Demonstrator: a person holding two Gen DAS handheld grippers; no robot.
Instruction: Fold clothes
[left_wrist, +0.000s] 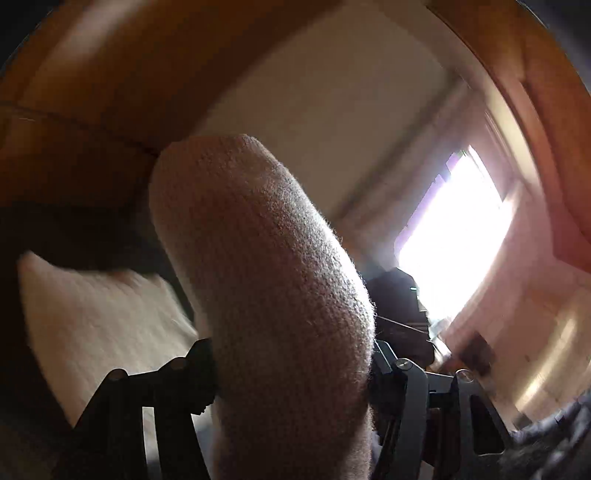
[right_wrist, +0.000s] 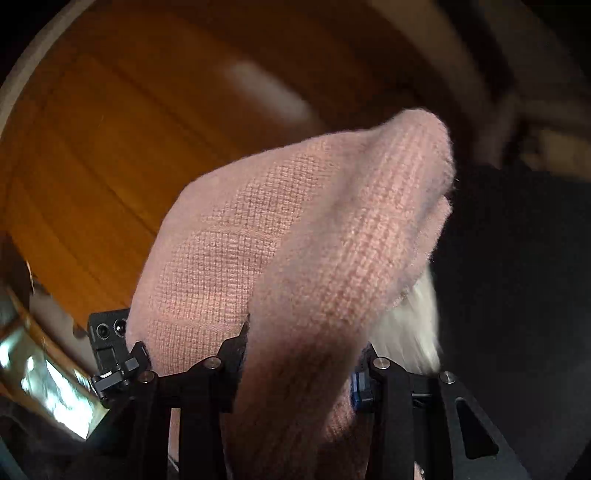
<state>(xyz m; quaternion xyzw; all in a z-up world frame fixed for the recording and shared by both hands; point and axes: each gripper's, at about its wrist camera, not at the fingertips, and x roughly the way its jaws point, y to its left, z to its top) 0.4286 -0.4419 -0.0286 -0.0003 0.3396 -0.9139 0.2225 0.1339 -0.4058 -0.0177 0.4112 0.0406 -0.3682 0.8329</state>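
Both the left gripper (left_wrist: 291, 369) and right gripper (right_wrist: 299, 354) clamp the pink knit garment (right_wrist: 295, 229) aloft; all folding remains.

Left hand-held gripper (left_wrist: 291, 373) clamped on pink knit, right hand-held gripper (right_wrist: 299, 354) likewise, both raised
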